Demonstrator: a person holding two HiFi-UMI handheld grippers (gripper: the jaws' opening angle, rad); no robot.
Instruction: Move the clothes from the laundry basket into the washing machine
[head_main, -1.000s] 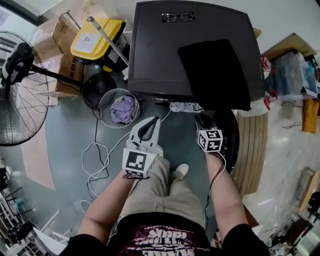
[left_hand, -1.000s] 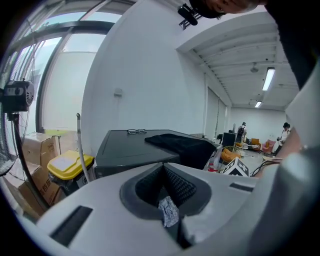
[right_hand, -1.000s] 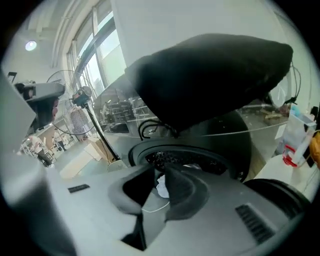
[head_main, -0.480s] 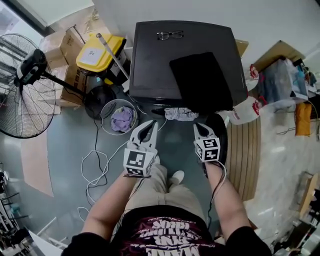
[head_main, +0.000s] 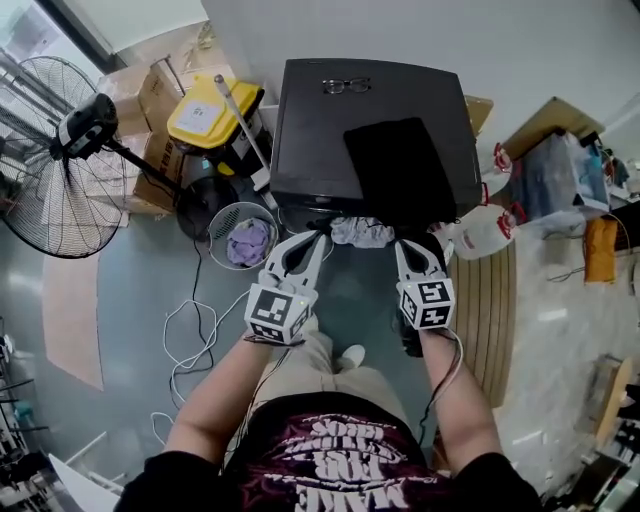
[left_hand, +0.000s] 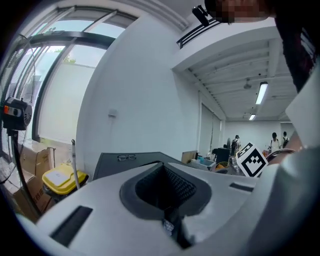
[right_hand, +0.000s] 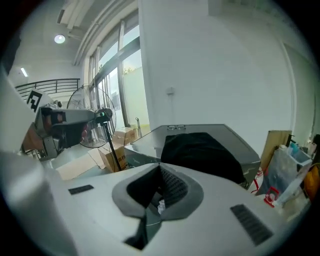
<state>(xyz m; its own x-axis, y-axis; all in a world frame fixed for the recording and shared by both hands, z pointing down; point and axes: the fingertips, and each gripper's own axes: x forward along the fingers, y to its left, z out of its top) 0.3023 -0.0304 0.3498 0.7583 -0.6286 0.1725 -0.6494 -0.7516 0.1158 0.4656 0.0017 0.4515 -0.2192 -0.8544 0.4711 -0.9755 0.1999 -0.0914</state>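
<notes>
The dark grey washing machine (head_main: 310, 140) stands ahead of me, with a black cloth (head_main: 405, 170) and a pair of glasses (head_main: 347, 86) on its lid. A pale bundle of clothes (head_main: 362, 232) shows at its front, just below the lid edge. The round laundry basket (head_main: 243, 235) sits on the floor to its left with a purple garment inside. My left gripper (head_main: 312, 242) is shut and empty, between basket and machine. My right gripper (head_main: 412, 250) is also shut and empty, just right of the pale bundle. Both gripper views look over the machine's lid (left_hand: 130, 162) (right_hand: 235, 145).
A standing fan (head_main: 60, 170), cardboard boxes (head_main: 150, 95) and a yellow-lidded tub (head_main: 205, 110) crowd the left. Loose white cables (head_main: 195, 320) lie on the floor by my left arm. A white jug (head_main: 480, 235) and a slatted wooden mat (head_main: 495, 300) are at the right.
Both grippers have risen, away from the machine's front and towards my head. The pale bundle stays at the machine's front. The purple garment is still in the basket.
</notes>
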